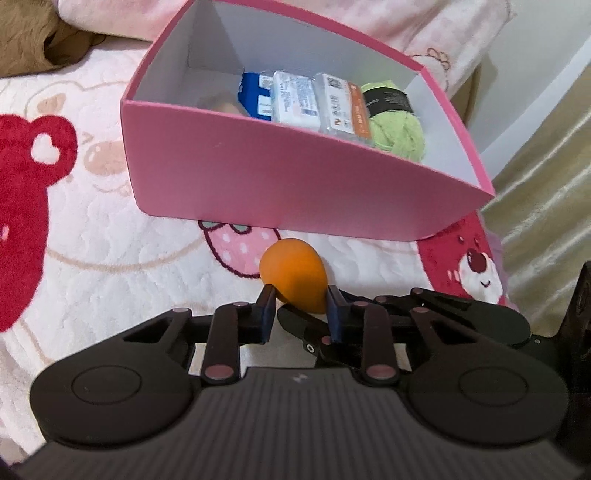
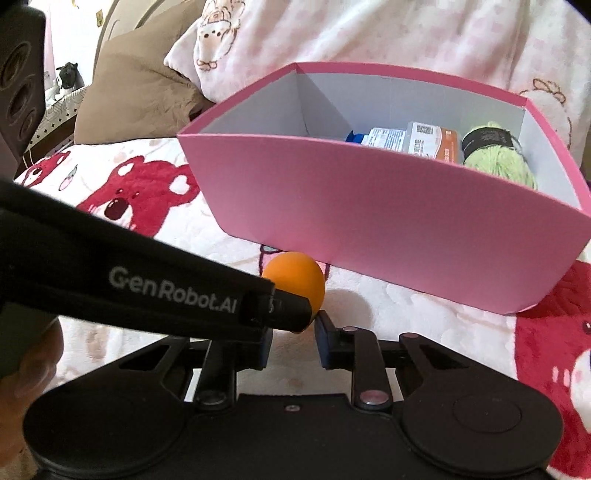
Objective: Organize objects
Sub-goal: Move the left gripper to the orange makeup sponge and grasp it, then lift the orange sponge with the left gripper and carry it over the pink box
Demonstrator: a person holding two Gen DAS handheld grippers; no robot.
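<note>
An orange egg-shaped sponge (image 1: pixel 291 273) sits on the bear-print blanket just in front of the pink box (image 1: pixel 277 177). My left gripper (image 1: pixel 300 295) is shut on the sponge's near end, a pad on either side. In the right wrist view the left gripper's finger (image 2: pixel 288 310) crosses from the left over the sponge (image 2: pixel 295 277). My right gripper (image 2: pixel 294 328) is right behind it with a narrow gap between its pads and nothing in that gap. The left arm partly hides its left pad. The box (image 2: pixel 369 206) holds a blue packet (image 1: pixel 255 98), white packets (image 1: pixel 295 99) and green yarn (image 1: pixel 395 125).
The white-and-red fleece blanket (image 1: pixel 92 258) spreads left of the box. A brown cushion (image 2: pixel 136 99) and pink pillows (image 2: pixel 369 33) lie behind it. Beige fabric (image 1: pixel 546 184) marks the bed's right edge. A hand (image 2: pixel 33 369) holds the left gripper.
</note>
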